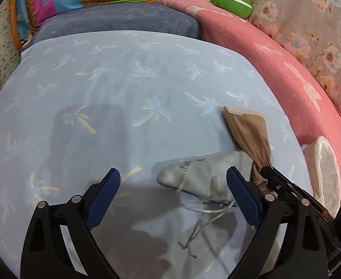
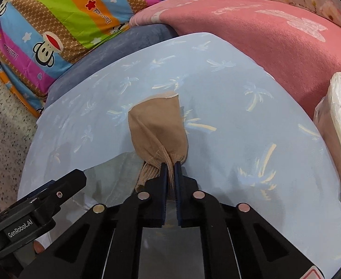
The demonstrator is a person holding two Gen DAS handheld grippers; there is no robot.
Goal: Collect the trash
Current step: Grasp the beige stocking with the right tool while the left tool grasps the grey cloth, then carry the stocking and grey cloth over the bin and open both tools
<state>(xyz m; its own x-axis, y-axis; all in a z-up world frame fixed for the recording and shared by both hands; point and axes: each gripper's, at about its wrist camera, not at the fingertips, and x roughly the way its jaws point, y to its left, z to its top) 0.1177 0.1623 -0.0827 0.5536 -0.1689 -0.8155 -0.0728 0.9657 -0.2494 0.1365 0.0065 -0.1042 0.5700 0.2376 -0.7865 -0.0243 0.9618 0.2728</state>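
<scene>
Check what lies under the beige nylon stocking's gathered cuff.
The beige nylon stocking crosses a grey drawstring pouch at its cuff; the rest lies on the blue palm-print sheet. Beneath the pouch is hidden.

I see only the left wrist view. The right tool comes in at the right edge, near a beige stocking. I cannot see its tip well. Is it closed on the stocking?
Observer: Yes. In the right wrist view the right tool is shut on the gathered cuff end of the beige stocking.
Operator: Does the rest of the stocking hang free?
Observer: No, it lies flat on the light blue sheet, stretching away from the tool.
Operator: Where is the bag for the trash?
Observer: A white plastic bag sits at the right side, its mouth open, beside the pink blanket.
</scene>
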